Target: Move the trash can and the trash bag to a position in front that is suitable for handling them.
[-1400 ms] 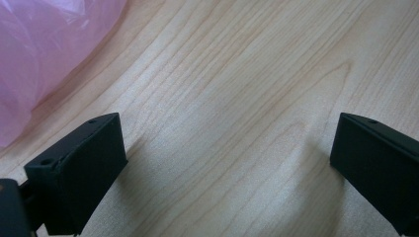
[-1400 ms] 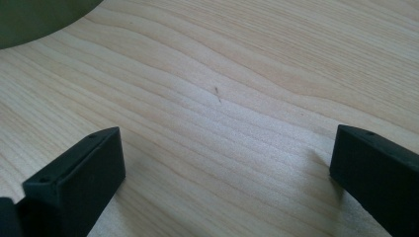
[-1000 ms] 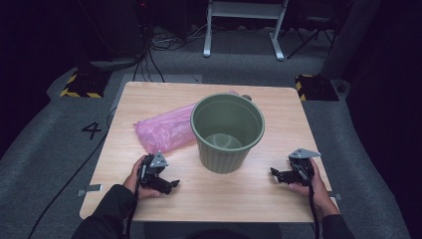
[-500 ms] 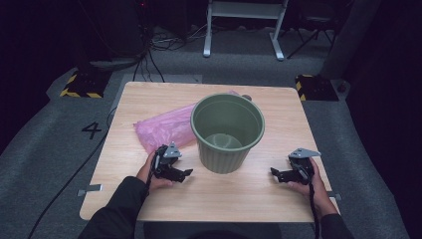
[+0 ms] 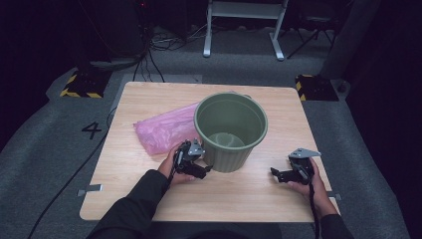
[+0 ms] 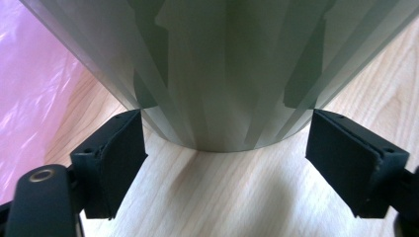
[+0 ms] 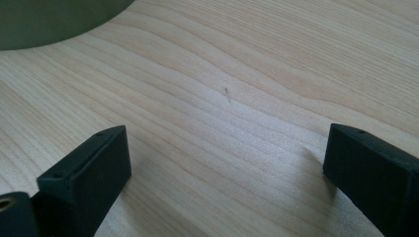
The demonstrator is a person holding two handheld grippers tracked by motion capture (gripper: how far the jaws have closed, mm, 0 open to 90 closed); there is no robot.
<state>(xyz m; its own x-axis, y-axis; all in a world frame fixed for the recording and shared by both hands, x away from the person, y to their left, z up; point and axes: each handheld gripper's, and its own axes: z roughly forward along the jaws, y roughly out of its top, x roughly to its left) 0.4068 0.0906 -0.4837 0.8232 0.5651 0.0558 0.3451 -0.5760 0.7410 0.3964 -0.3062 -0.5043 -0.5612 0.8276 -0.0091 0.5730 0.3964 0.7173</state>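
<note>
Where the green bin stands upright near the middle of the wooden table, its long axis runs straight up and its open mouth points at the ceiling, the walls narrowing toward the base. The left gripper sits low at the bin's near-left side, its tips at the ribbed wall close to the base. In the left gripper view the two black jaws stand wide apart, released, with the bin's rounded lower wall just ahead of the gap between them and the wood showing under its foot; whether a jaw touches the wall cannot be told. A pink plastic bag lies flat on the table to the left of the bin, its long axis running left to right with a slight slant toward the far side, its right end tucked against or behind the bin. The right gripper rests near the table's right edge, well apart from the bin, pointing left; in the right gripper view its jaws are spread open over bare wood, holding nothing, with the bin's edge at the far left.
</note>
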